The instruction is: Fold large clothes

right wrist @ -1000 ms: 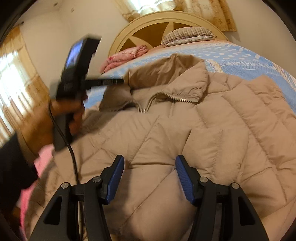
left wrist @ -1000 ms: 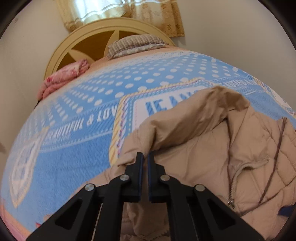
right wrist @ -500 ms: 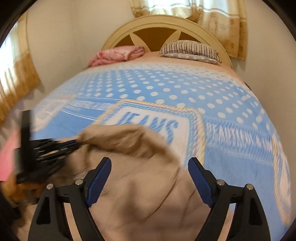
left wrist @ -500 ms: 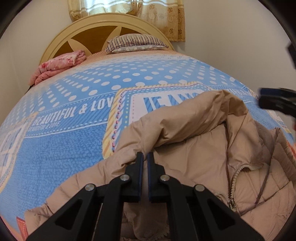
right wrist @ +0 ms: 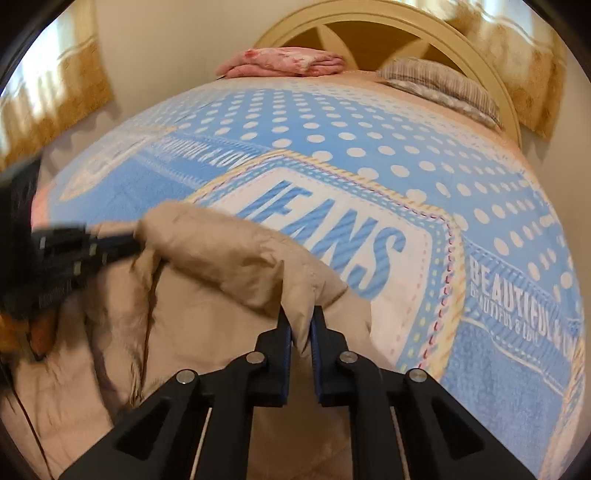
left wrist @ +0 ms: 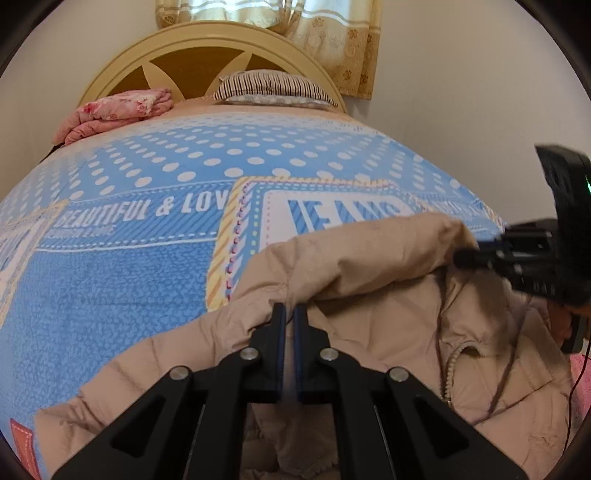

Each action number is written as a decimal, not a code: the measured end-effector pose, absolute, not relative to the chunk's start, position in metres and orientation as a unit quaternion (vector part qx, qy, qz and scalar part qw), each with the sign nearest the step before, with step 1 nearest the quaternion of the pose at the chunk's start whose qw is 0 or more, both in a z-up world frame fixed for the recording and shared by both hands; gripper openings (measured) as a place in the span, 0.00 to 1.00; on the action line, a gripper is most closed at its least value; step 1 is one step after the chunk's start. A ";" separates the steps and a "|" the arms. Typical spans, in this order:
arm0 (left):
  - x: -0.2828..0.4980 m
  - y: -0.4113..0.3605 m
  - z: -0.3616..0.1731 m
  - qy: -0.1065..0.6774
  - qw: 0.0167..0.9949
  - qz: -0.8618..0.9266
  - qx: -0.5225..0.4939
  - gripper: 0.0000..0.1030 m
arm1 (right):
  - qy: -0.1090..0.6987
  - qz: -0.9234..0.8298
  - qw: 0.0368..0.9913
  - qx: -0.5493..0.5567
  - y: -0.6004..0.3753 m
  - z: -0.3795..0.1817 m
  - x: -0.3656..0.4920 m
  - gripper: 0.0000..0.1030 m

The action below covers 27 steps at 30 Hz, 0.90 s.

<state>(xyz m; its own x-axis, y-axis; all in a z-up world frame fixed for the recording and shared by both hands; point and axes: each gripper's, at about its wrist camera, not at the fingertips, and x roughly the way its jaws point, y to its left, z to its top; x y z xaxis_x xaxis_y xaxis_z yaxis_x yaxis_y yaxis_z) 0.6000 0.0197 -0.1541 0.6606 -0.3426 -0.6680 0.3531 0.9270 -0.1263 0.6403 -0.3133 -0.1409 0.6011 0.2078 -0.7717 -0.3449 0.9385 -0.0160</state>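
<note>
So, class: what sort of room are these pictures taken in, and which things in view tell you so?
Most likely a bedroom in a home. A bed fills the view, with a blue dotted bedspread, a rounded wooden headboard and a striped pillow against it. Curtains hang behind.

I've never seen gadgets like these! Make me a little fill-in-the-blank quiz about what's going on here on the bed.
1. Both grippers, the left gripper and the right gripper, are pinching a puffy beige ____.
2. The big word printed on the bedspread beside it reads ____.
3. The pillow by the headboard has a ____ pattern.
4. The folded blanket near the headboard is ____ in colour.

Missing words: jacket; JEANS; striped; pink
</note>
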 end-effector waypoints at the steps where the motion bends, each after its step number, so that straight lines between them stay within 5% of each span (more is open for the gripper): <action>1: 0.598 0.021 -0.152 0.364 0.911 -0.193 0.005 0.04 | 0.417 0.151 0.892 -0.087 -0.313 -0.141 0.635 0.06; 12: 0.568 0.034 -0.087 0.298 0.929 -0.216 -0.041 0.11 | 0.391 0.157 0.899 -0.120 -0.310 -0.159 0.592 0.03; 14: 0.576 0.025 -0.077 0.293 0.930 -0.215 -0.048 0.34 | 0.390 0.155 0.899 -0.129 -0.308 -0.163 0.591 0.03; 17: 0.606 -0.003 -0.084 0.309 0.926 -0.211 -0.044 0.51 | 0.388 0.155 0.899 -0.131 -0.307 -0.165 0.587 0.03; 23: 0.633 -0.037 -0.158 0.405 0.900 -0.157 0.020 0.51 | 0.397 0.145 0.898 -0.123 -0.314 -0.170 0.582 0.03; 27: 0.623 -0.035 -0.166 0.401 0.903 -0.154 0.026 0.51 | 0.399 0.139 0.900 -0.104 -0.320 -0.157 0.577 0.04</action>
<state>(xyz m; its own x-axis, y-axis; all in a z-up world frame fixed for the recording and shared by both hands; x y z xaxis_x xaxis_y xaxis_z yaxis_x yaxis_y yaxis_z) 0.6231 -0.0345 -0.1661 0.6305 -0.2577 -0.7322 0.2991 0.9511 -0.0772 0.5772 -0.3197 -0.1572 0.6429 0.1679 -0.7473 -0.3332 0.9398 -0.0754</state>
